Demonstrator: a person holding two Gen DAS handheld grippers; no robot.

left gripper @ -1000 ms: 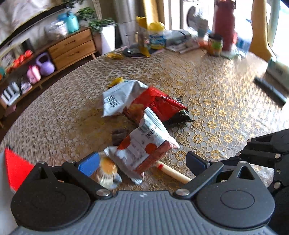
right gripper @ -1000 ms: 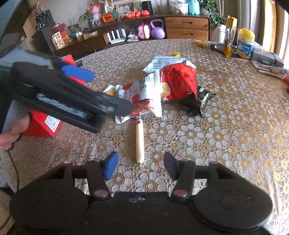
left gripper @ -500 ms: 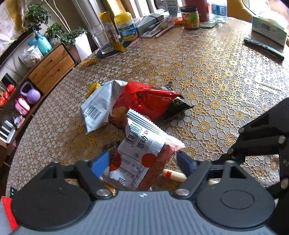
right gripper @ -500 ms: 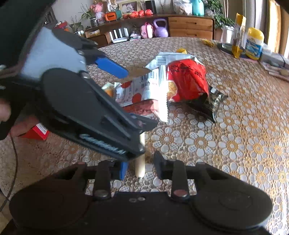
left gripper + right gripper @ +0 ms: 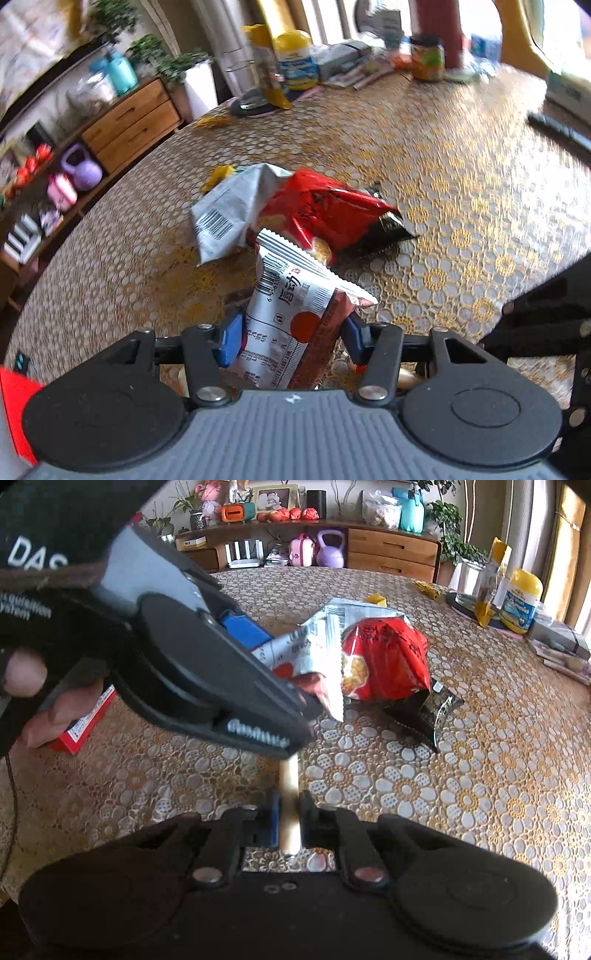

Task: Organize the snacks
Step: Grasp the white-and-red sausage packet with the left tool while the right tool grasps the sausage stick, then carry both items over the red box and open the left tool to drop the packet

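Note:
My left gripper [image 5: 290, 338] is shut on a white and red snack packet [image 5: 291, 317], held tilted above the table; it also shows in the right wrist view [image 5: 306, 653]. Beyond it lie a red chip bag [image 5: 325, 214] and a silver bag [image 5: 229, 214]. My right gripper [image 5: 289, 821] is shut on a tan sausage stick [image 5: 289, 797] that lies on the tablecloth. The left gripper body [image 5: 192, 672] hangs over the stick's far end. The red chip bag [image 5: 384, 661] lies past it.
A red box [image 5: 86, 720] lies at the table's left. Jars, a yellow-lidded tub [image 5: 297, 61] and papers stand at the far edge. A remote [image 5: 557, 129] lies at the right. A wooden sideboard [image 5: 129, 122] stands beyond the table.
My left gripper closed on the white and red packet and lifted it. My right gripper moved forward and closed on the sausage stick.

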